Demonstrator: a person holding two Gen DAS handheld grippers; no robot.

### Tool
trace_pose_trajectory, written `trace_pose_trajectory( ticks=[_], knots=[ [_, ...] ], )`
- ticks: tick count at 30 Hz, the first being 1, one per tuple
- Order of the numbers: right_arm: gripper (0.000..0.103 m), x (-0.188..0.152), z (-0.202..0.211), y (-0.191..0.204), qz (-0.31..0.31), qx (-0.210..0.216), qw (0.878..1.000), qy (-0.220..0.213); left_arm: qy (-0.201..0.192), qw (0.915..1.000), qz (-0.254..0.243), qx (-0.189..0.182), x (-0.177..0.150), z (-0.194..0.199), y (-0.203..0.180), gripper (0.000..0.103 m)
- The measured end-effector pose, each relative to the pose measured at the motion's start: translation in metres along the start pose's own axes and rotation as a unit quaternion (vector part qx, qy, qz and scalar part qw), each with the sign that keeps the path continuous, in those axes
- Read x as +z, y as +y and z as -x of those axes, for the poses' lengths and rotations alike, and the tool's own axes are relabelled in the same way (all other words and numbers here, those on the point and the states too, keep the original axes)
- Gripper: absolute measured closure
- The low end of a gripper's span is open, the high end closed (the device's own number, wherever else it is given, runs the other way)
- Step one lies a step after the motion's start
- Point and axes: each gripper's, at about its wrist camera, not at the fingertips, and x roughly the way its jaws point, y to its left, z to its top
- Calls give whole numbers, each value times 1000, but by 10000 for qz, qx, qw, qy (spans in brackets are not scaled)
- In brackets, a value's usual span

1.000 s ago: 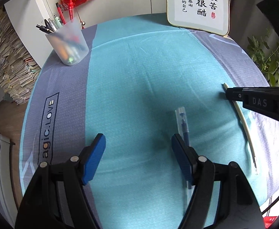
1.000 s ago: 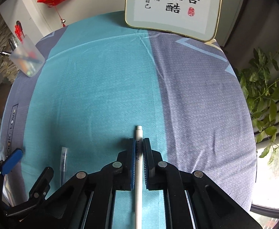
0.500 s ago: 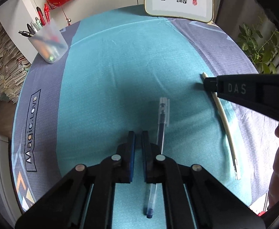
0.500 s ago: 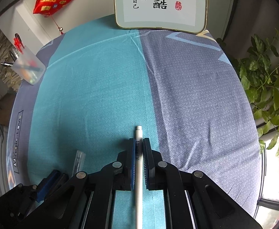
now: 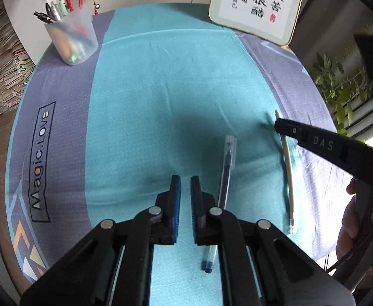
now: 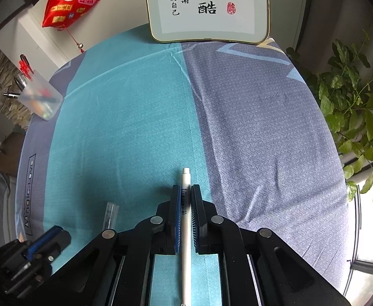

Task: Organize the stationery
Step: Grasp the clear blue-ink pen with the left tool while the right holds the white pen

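Note:
My right gripper (image 6: 186, 191) is shut on a white pen (image 6: 186, 178) that runs forward between its pads over the tablecloth; it also shows in the left wrist view (image 5: 288, 158). My left gripper (image 5: 185, 181) is shut and empty, just left of a clear blue-ink pen (image 5: 227, 163) lying on the teal cloth. That pen's cap end shows in the right wrist view (image 6: 111, 214). A frosted pen cup (image 5: 71, 40) with several pens stands at the far left; it shows in the right wrist view too (image 6: 40, 99).
A framed calligraphy board (image 6: 209, 5) leans at the table's far edge. A red ornament (image 6: 66, 6) hangs on the wall. A leafy plant (image 6: 354, 117) is off the right edge. Stacked papers (image 5: 0, 68) lie beyond the left edge.
My left gripper went from wide open to shut, empty, and shifted left of the blue pen. My right gripper has kept its hold on the white pen.

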Motion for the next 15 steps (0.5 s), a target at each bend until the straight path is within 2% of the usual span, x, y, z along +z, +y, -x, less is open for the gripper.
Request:
trace_pose_trajectory(
  ticks=[1, 2, 4, 5, 6, 8, 9, 10, 12, 15],
  knots=[
    [95, 0, -1, 0, -13, 6, 10000, 16, 111, 9999, -113, 6, -1, -6, -6, 82],
    [95, -1, -1, 1, -21, -2, 10000, 33, 188, 9995, -260, 3, -3, -11, -12, 75],
    [95, -2, -1, 1, -31, 1, 10000, 55, 141, 9981, -596, 41, -7, -15, -26, 43],
    [95, -2, -1, 0, -45, 5, 10000, 51, 156, 9972, -720, 90, -9, -17, -32, 38],
    [95, -2, 0, 0, -59, 6, 10000, 48, 142, 9969, -764, 140, -11, -19, -34, 37],
    [95, -1, 1, -3, -106, 28, 9999, 45, 76, 9980, -612, 109, -9, -19, -31, 43],
    [95, -1, 1, -4, -134, 38, 9999, 45, 68, 9985, -520, 160, -7, -18, -28, 56],
    [95, -1, 2, -5, -151, 46, 9999, 42, 102, 9989, -441, 85, -5, -17, -25, 75],
    [95, -1, 3, -7, -166, 63, 9998, 47, 258, 9988, -298, -298, -2, -13, -18, 87],
    [95, 1, 6, -10, -183, 82, 9998, 16, 54, 9995, -208, -239, -2, 4, -17, 79]
  ],
)
